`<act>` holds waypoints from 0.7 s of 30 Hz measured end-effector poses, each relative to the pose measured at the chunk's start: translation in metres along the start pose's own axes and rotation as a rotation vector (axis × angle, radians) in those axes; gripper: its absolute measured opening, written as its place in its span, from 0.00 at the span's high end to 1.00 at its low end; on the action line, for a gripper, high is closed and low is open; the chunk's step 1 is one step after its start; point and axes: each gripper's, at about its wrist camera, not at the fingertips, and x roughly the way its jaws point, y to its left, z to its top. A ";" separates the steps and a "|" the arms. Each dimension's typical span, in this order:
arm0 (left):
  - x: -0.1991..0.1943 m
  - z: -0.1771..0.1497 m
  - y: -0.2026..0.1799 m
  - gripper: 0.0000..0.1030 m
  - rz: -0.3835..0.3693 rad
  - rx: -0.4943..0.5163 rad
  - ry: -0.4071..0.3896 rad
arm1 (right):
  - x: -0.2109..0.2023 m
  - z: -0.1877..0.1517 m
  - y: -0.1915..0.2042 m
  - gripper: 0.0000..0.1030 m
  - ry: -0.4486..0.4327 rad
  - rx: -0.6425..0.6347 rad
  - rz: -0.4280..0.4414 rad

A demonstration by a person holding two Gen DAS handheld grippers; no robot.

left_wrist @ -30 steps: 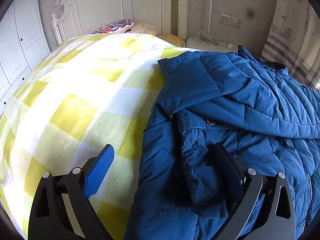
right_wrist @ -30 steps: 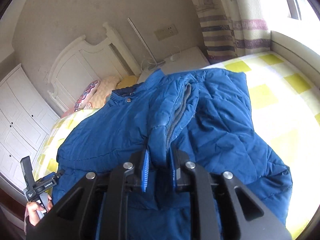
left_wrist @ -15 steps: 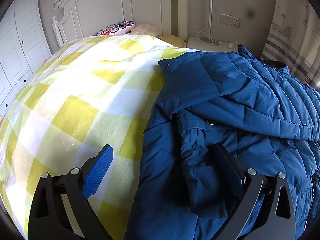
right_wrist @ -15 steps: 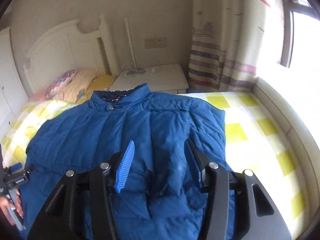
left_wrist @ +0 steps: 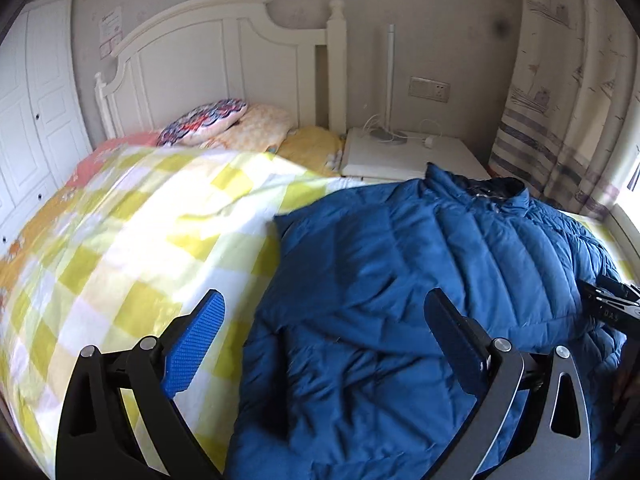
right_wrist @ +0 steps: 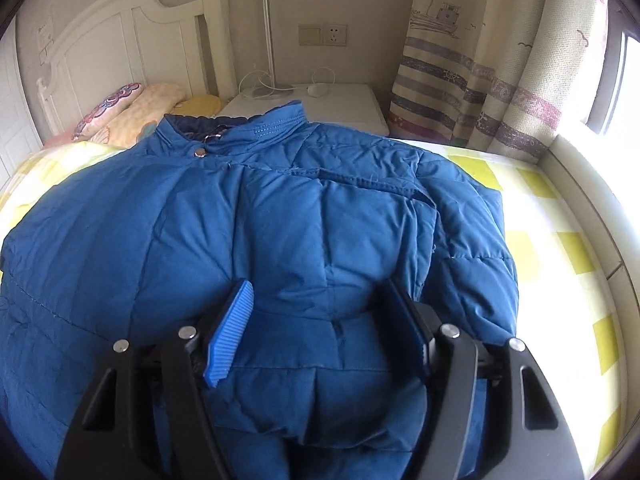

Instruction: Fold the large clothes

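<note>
Now the puffy blue quilted jacket [right_wrist: 304, 216] lies spread on the yellow-and-white checked bedspread [left_wrist: 132, 248], collar toward the white wooden headboard [left_wrist: 208, 64]. Right gripper [right_wrist: 320, 320] hovers over the jacket's middle, jaws apart; left gripper [left_wrist: 332, 328] likewise gapes above its edge.

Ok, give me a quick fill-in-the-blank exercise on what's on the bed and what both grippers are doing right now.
1. The puffer jacket spread on the bed is ____ in colour.
2. The right gripper has its fingers ____, with nothing clamped between them.
3. The left gripper hovers over the jacket's edge and the ____-and-white checked bedspread.
4. The jacket's collar points toward the white ____ beside the headboard.

Missing words: blue; open; yellow; nightstand
</note>
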 end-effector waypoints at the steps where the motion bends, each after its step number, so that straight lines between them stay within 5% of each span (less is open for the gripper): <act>1: 0.009 0.009 -0.013 0.04 0.004 0.051 0.004 | 0.000 0.000 0.000 0.34 -0.001 -0.002 -0.002; 8: 0.110 0.007 -0.055 0.04 0.025 0.203 0.166 | -0.001 -0.001 -0.001 0.33 -0.003 0.009 0.008; 14: 0.112 0.000 -0.061 0.04 0.065 0.215 0.125 | -0.010 0.006 0.005 0.30 0.017 -0.003 -0.033; 21: 0.110 0.000 -0.059 0.04 0.070 0.208 0.131 | -0.027 0.039 0.056 0.21 -0.098 -0.084 0.004</act>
